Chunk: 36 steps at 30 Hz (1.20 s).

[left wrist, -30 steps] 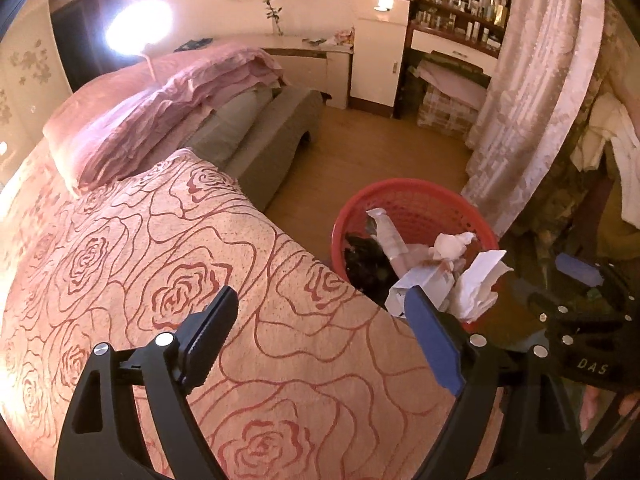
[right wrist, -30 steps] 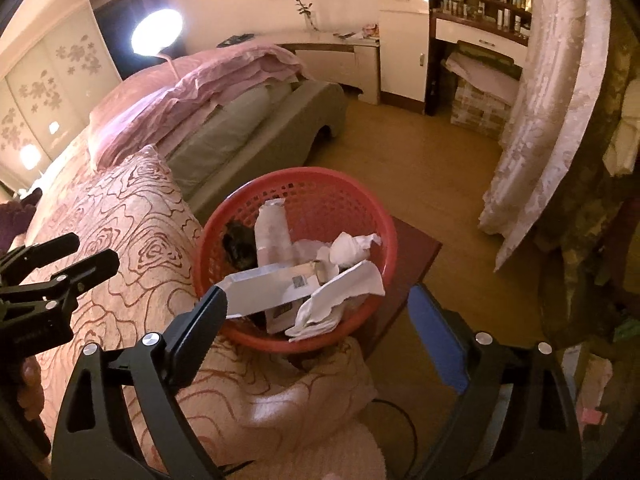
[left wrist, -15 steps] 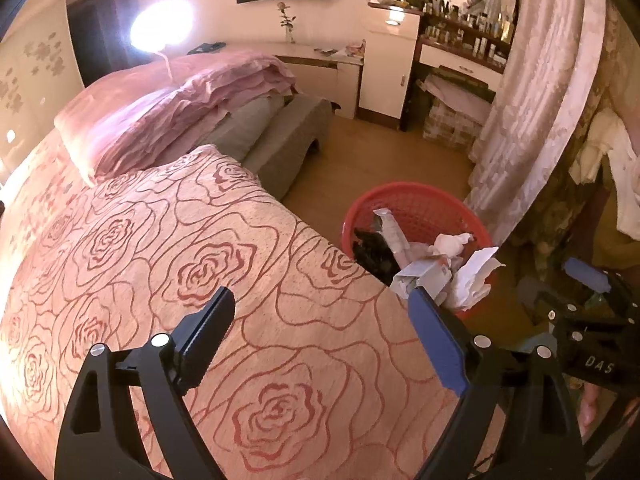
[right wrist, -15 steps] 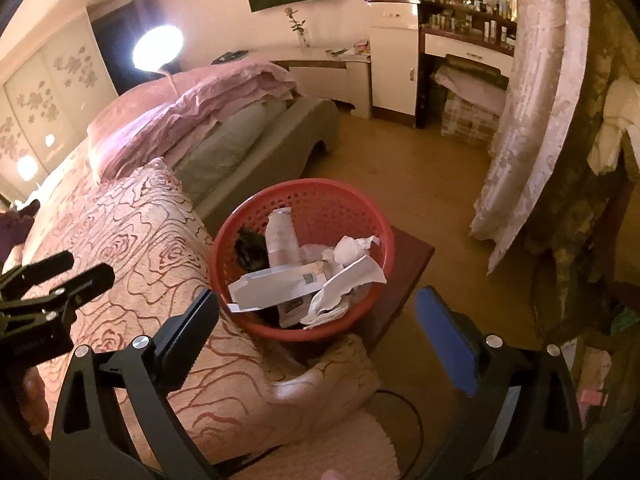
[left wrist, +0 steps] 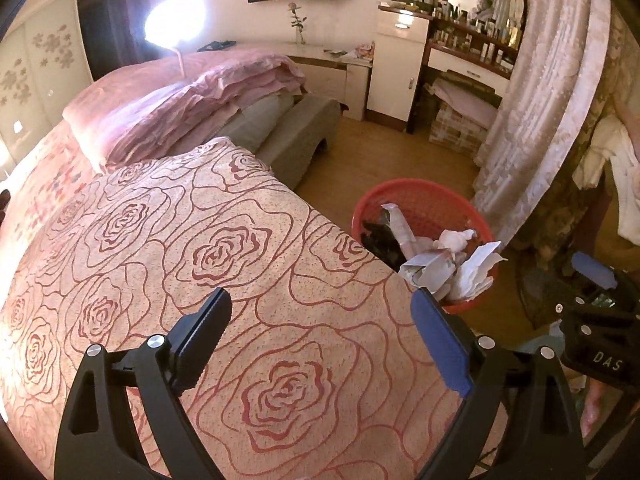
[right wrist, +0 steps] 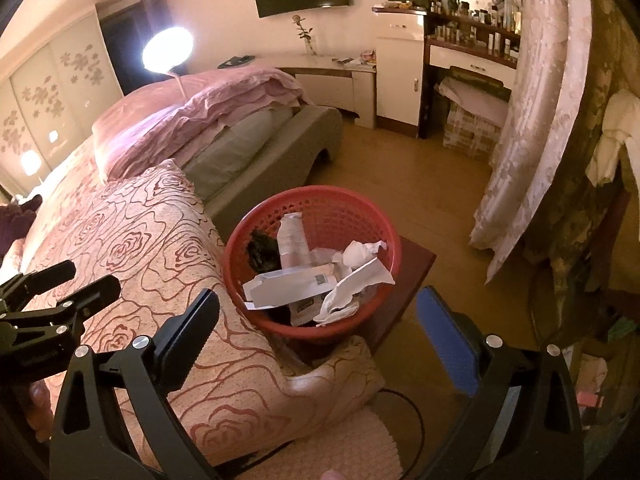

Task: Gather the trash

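A red mesh basket (right wrist: 320, 192) stands on a low dark-red stand beside the bed. It holds a white carton (right wrist: 292, 284), crumpled paper (right wrist: 360, 250), a pale bottle (right wrist: 294, 240) and something black. My right gripper (right wrist: 318, 298) hangs above the basket's near rim, open with nothing between its fingers. My left gripper (left wrist: 320, 300) is open and empty over the rose-patterned bedspread (left wrist: 224, 248), with the basket (left wrist: 420, 188) off to its right. In the right wrist view the left gripper (right wrist: 90, 278) shows at the left edge.
A folded pink duvet (left wrist: 180, 96) and a grey bench (right wrist: 280, 140) lie beyond the bedspread. A lace curtain (right wrist: 532, 120) hangs to the right, and a dresser (right wrist: 400, 76) stands at the back. A black cable (right wrist: 412, 408) and a white rug (right wrist: 340, 452) lie on the wooden floor.
Both grippers have drawn back and up a little, so the basket looks smaller and farther off. The right jaws have spread slightly wider. The trash in the basket has not moved.
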Available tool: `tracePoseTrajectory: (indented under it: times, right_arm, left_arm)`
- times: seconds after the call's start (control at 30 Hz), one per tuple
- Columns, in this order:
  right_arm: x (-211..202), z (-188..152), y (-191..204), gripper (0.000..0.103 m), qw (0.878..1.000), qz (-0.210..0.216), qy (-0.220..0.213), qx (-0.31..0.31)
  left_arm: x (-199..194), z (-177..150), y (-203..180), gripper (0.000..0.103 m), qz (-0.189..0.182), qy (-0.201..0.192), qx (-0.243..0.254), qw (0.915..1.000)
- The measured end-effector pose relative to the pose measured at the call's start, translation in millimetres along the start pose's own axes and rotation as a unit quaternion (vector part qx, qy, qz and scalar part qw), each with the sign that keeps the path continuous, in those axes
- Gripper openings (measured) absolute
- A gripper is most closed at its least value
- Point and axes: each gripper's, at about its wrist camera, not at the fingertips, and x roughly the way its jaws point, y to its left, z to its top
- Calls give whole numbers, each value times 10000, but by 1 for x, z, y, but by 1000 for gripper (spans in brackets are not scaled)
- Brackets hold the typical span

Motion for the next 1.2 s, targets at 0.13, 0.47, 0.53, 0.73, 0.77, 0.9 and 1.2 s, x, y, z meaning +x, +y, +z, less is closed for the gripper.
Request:
tracePoseTrajectory:
  times: [0.13,0.47,0.53,0.73,0.77,0.9,1.2]
  right_arm:
    - [0,-1,-1,96,10000,9,14,45]
    - [2,-1,-6,96,9999,25,53,107]
    - [3,-1,-7,96,9999,27,60,119]
    - [3,-1,-7,96,9999,27,71,113]
    - [5,-2,-8,96,9999,30,80,117]
    - [8,-4,-8,96,9999,30,112,114]
    - [11,-5,-9,96,9997,2,185,147]
  left_arm:
    - [0,1,0,88,11,14,-15,10000]
    - [1,0,0,88,16,23,-5,10000]
    - [1,0,1,88,24,34,-7,10000]
    - [4,-1,1,88,35,51,-4,10000]
    - [4,0,1,88,34,50,-4,10000]
    - [5,-1,1,88,33,53,10,10000]
    - [8,-2,0,88,37,83,38,10000]
